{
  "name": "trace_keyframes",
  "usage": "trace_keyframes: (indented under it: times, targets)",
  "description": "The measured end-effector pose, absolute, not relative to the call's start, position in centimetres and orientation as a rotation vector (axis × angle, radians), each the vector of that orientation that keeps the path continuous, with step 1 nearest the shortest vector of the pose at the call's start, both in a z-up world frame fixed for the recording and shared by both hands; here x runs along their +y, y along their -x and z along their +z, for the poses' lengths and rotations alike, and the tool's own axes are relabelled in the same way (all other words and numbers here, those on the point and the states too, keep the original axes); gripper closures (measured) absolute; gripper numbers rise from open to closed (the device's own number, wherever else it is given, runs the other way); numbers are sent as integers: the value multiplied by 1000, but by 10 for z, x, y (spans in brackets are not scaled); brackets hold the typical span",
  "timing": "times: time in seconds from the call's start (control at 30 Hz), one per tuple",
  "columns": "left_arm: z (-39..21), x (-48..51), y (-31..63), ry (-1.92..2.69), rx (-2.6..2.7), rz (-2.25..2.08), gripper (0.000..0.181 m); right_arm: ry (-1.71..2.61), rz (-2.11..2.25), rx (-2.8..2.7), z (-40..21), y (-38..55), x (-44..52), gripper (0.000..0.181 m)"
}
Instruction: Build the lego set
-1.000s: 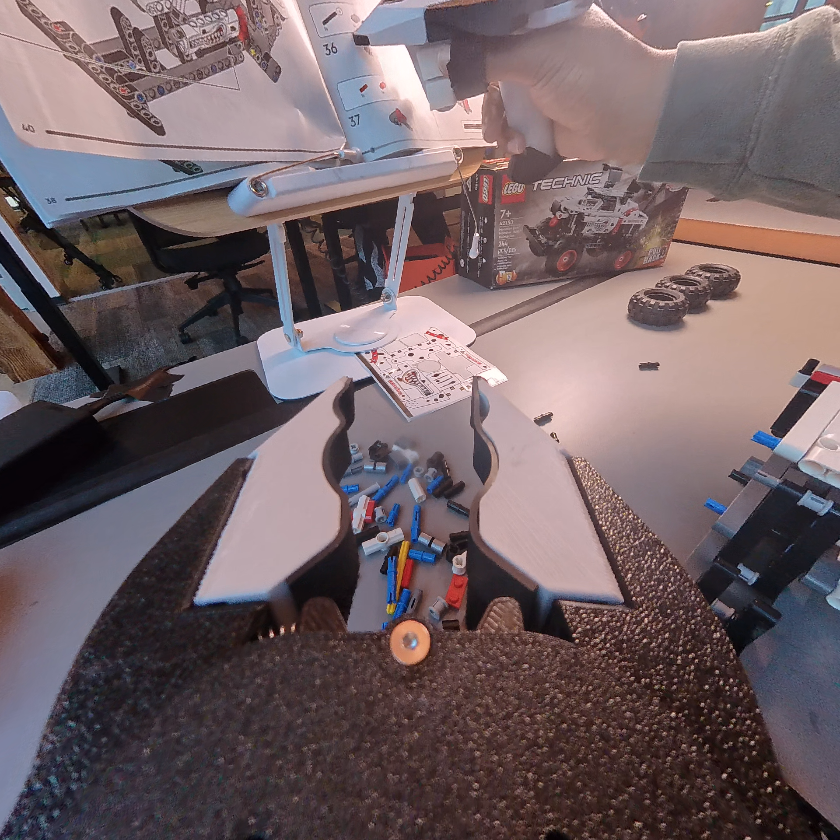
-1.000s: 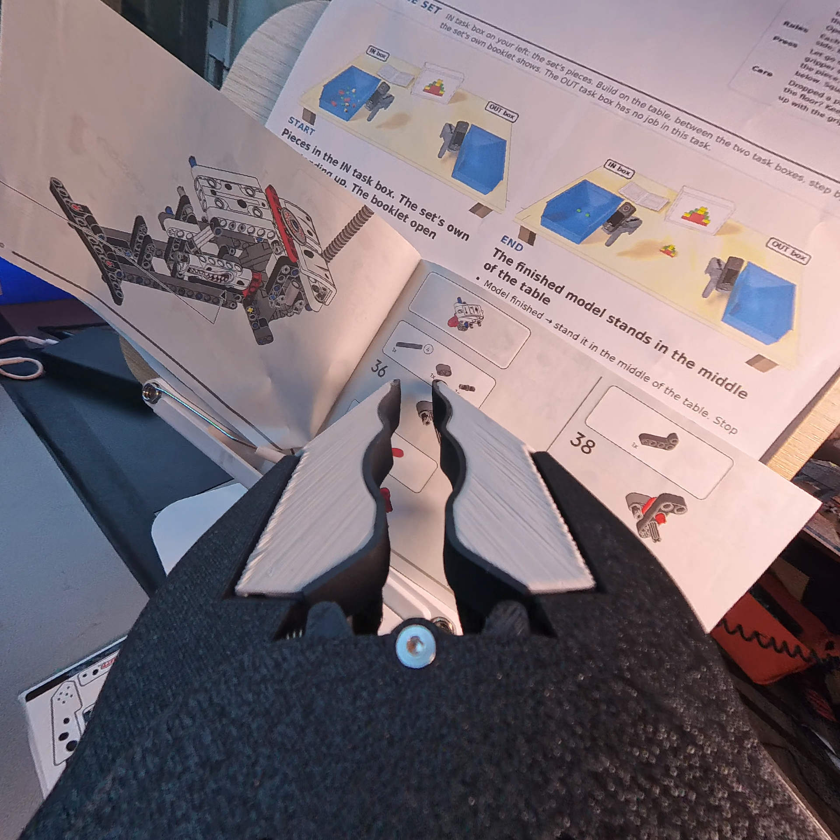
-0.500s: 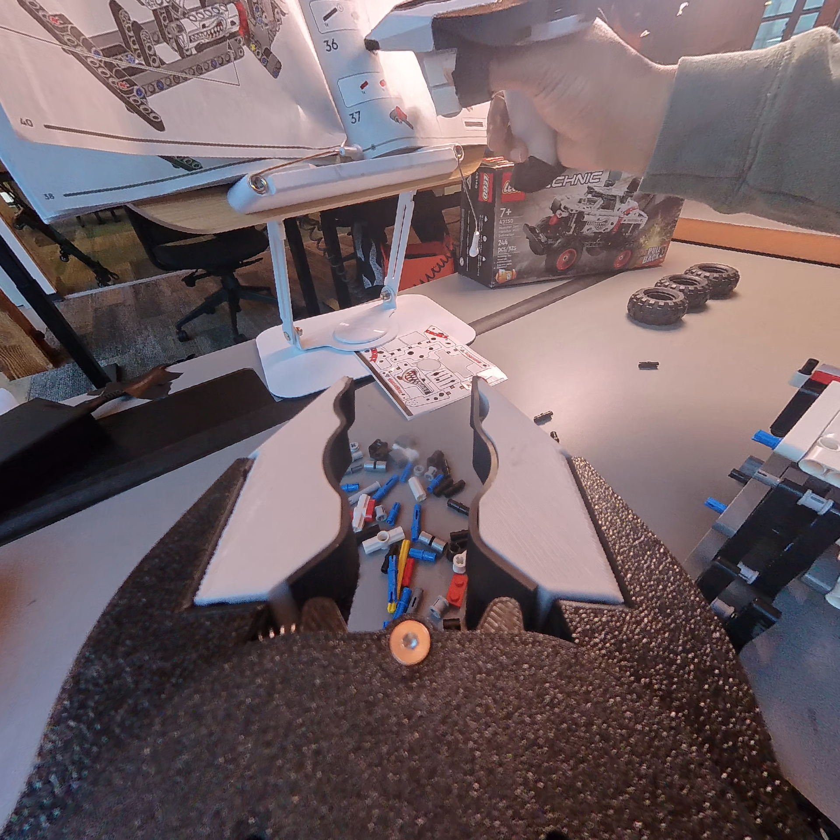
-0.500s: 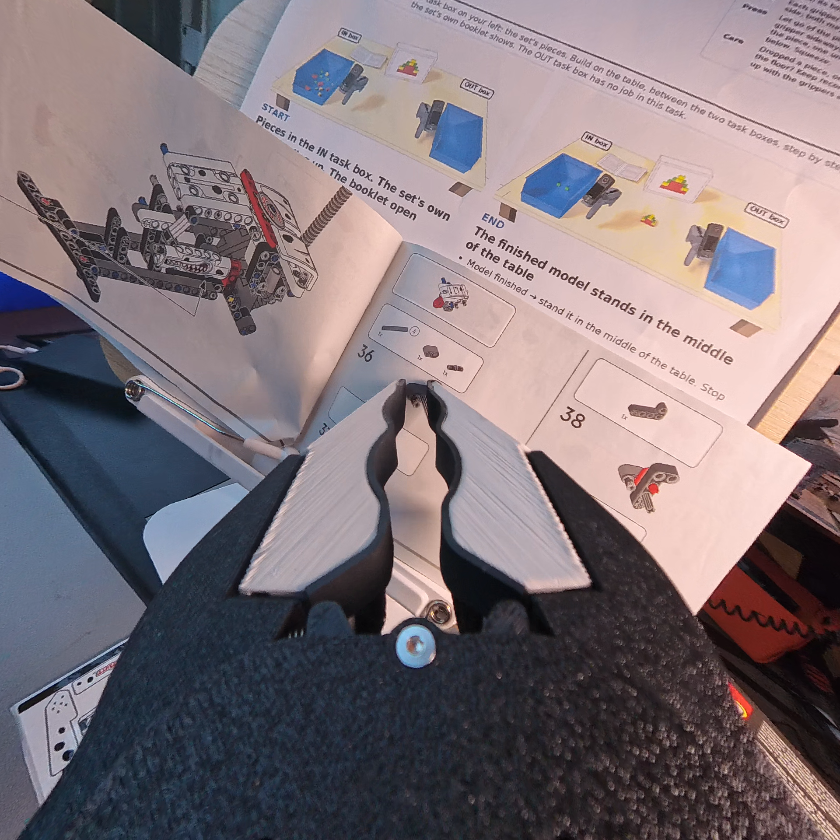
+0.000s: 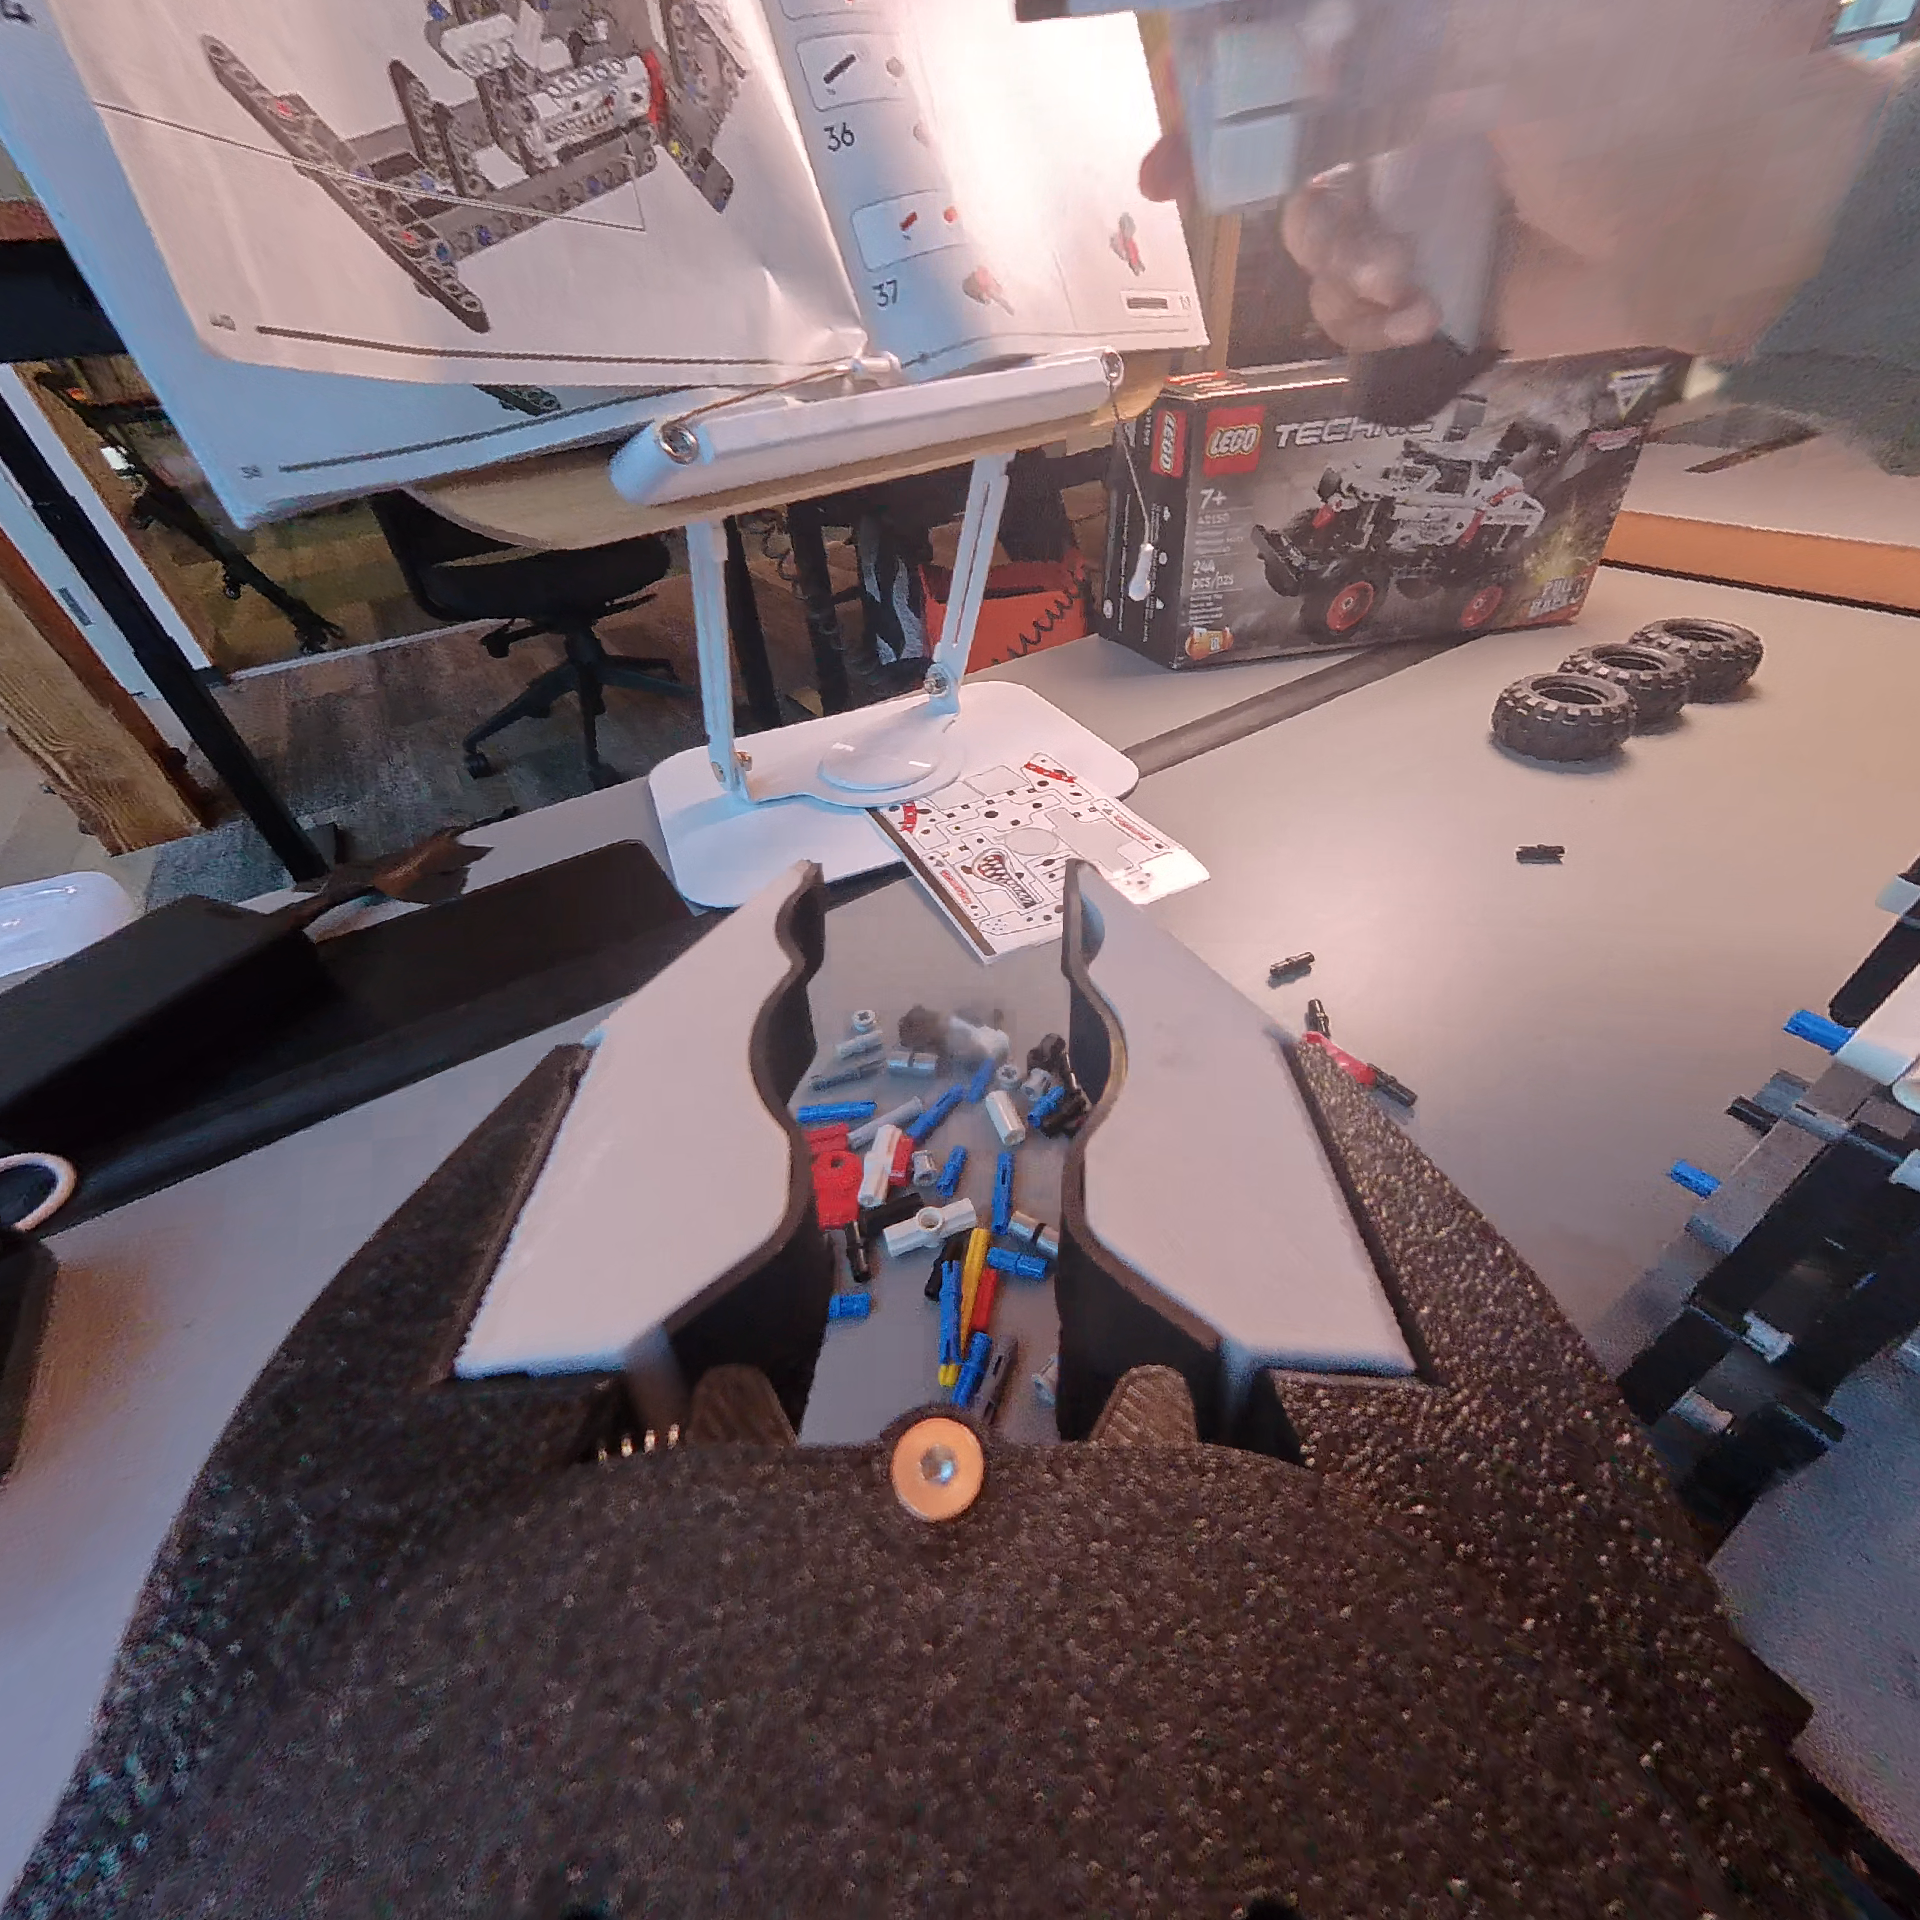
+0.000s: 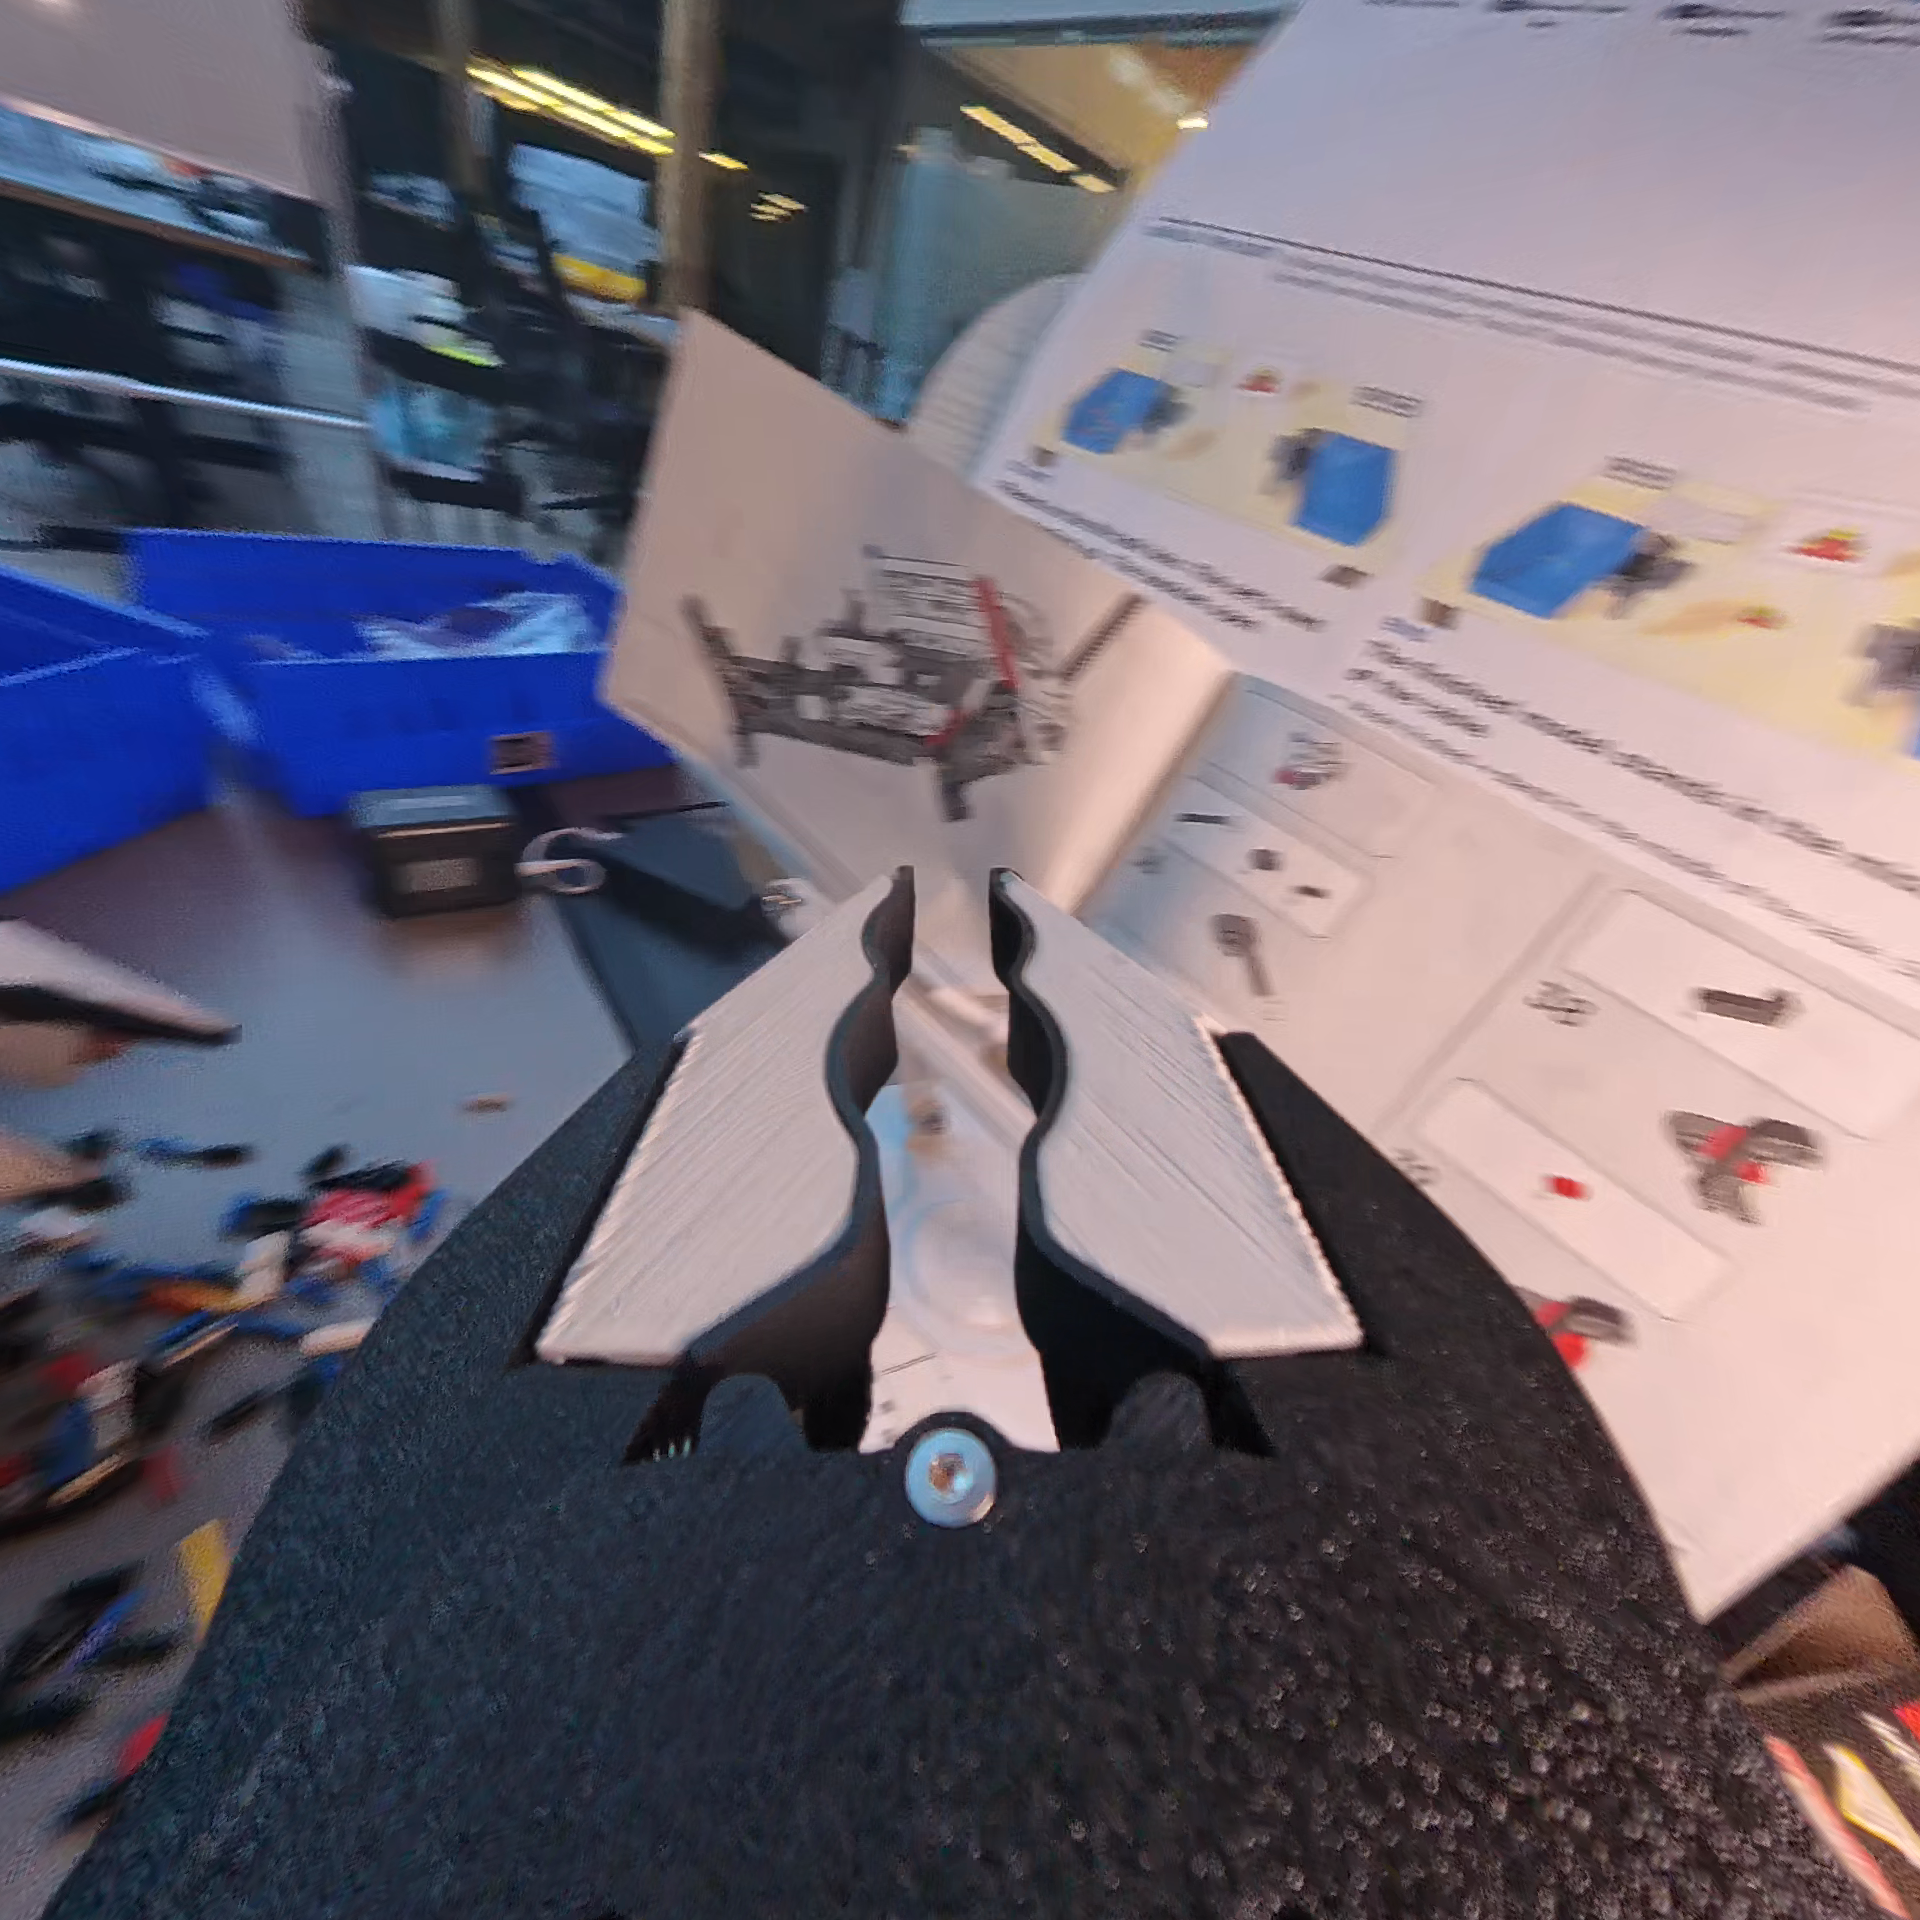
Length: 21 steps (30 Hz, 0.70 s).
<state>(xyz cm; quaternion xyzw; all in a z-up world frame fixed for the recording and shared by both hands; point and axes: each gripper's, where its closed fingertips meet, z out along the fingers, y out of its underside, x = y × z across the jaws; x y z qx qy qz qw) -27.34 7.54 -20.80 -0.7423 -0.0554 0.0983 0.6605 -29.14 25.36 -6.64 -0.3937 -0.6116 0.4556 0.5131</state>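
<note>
My left gripper (image 5: 940, 894) is open and empty, hovering over a pile of small red, blue, grey, black and yellow lego pieces (image 5: 935, 1174) on the grey table (image 5: 1403, 987). The partly built black and grey model (image 5: 1818, 1195) lies at the right edge. The open instruction booklet (image 5: 520, 208) rests on a white stand (image 5: 894, 769). My right gripper (image 6: 951, 883), blurred by motion, is held in front of the booklet (image 6: 883, 675) with a narrow gap between the jaws and nothing in them. It also shows, in a hand, in the left wrist view (image 5: 1299, 125).
A sticker sheet (image 5: 1039, 862) lies by the stand base. The lego box (image 5: 1351, 520) and three black tyres (image 5: 1621, 686) sit at the back right. Loose pins (image 5: 1351, 1060) lie on the table. Blue bins (image 6: 364, 665) and a small black box (image 6: 436, 847) stand beyond the pile (image 6: 260, 1278). Left tips to right tips: about 25 cm.
My right gripper has pulled back from the booklet page and swung, blurring its view, and its jaws have parted a little. My left gripper has barely shifted over the pile.
</note>
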Motion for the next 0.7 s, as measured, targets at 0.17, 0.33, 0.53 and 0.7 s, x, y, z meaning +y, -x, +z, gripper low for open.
trace_keyframes:
  times: [0.17, 0.33, 0.53, 0.7]
  targets:
    - [-204, 65, 295, 1682, -205, 277, 139, 814, 1235, -2223, -130, 178, 123, 128]
    - [-213, 64, 300, 1735, -212, 257, 139, 726, 778, -2791, -219, 77, 77, 99]
    - [-228, 76, 261, 1824, -4, 155, 147, 687, 505, -2788, -254, 68, 88, 130]
    - [-261, 79, 200, 1981, 300, -91, 154, 637, 374, -2952, -255, 26, 114, 135]
